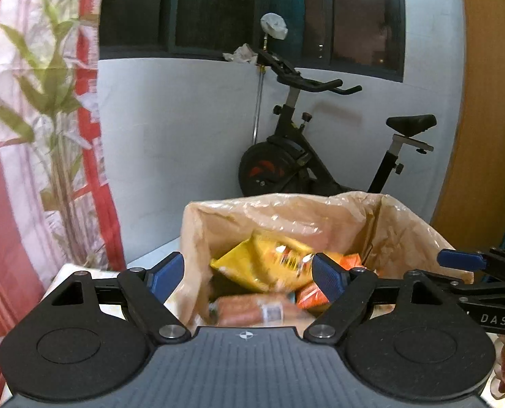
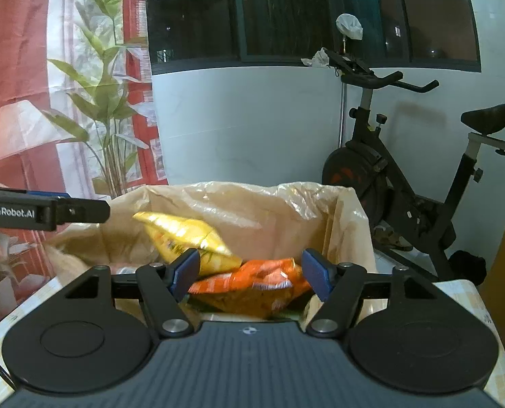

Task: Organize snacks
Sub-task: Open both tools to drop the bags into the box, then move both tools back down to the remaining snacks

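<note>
two handheld claws hang over a plastic-lined box (image 1: 405, 234) of snacks. the left gripper (image 1: 249, 277) stands spread, nothing between its blue pads – beyond them a yellow chip bag (image 1: 252, 265), just below it a blurred sausage pack (image 1: 249, 309). the right gripper (image 2: 250, 272) is also parted, gripping nothing – an orange snack bag (image 2: 252, 285) lies just past its tips. an exercise bike (image 2: 405, 176) stands behind.

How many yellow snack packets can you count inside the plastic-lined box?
1. The yellow packet leans against the left part of the plastic-lined box, above the orange packet. More could be hidden beneath the pile.
</note>
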